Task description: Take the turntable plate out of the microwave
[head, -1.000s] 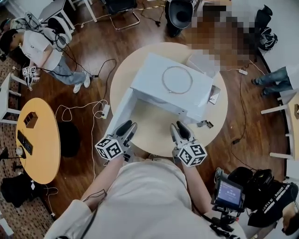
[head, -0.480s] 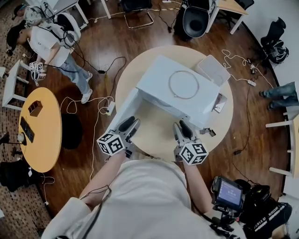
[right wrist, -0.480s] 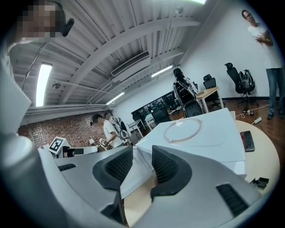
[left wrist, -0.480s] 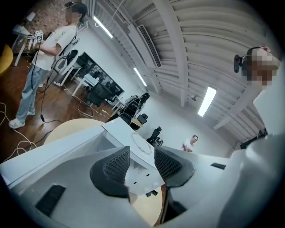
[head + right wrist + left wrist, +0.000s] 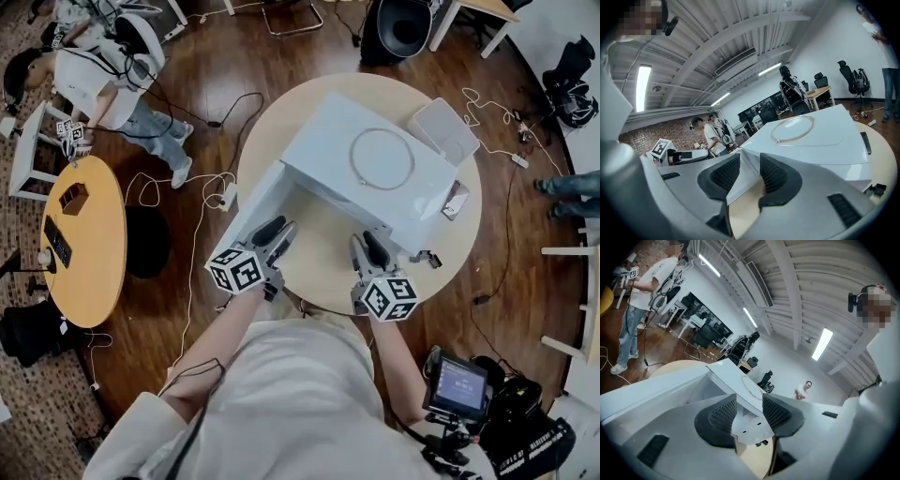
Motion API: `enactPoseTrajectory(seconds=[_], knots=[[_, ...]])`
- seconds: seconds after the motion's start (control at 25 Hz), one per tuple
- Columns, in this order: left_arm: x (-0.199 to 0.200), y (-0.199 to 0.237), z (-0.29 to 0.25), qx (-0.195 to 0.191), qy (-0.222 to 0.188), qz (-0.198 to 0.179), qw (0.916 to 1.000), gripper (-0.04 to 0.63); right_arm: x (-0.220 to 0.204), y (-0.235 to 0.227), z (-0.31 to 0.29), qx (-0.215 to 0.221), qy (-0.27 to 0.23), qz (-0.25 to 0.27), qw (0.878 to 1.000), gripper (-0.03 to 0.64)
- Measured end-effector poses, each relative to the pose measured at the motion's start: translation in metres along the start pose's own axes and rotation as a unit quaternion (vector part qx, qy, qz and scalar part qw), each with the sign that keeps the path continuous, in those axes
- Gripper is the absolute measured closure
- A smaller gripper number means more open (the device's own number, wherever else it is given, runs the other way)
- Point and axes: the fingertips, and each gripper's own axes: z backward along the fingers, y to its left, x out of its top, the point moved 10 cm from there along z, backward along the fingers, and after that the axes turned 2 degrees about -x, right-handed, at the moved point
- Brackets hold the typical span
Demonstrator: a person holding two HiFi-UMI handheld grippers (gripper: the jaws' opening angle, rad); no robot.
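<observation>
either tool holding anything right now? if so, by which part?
Nothing held. The left tool and right tool both have their jaws apart and empty, in front of the microwave.

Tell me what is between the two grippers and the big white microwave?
Only bare beige round tabletop lies between the left gripper, the right gripper and the white box-shaped microwave; the head view shows it.

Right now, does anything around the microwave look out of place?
A thin ring lies on top of the microwave, not inside it; it looks like a turntable support ring, so that spot seems odd. The door stands open. Nothing looks spilled or damaged.
</observation>
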Motion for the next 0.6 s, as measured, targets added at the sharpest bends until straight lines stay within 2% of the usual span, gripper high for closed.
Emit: enactPoseTrajectory(seconds=[0.16, 0.36, 0.6], knots=[[-0.015, 0.013, -0.023, 0.013, 0.017, 0.003, 0.9998, 0.430, -0.008, -0.008, -0.011, -0.014, 0.006, 0.005, 1.000, 0.497], [-0.028, 0.039, -0.057, 0.059, 0.032, 0.010, 0.9977, 0.430, -0.016, -0.015, -0.028, -0.028, 0.014, 0.004, 1.000, 0.497], [-0.035, 0.068, -0.094, 0.080, 0.053, 0.014, 0.9953, 0.428, -0.030, -0.014, -0.055, -0.044, 0.032, 0.011, 0.998, 0.497]])
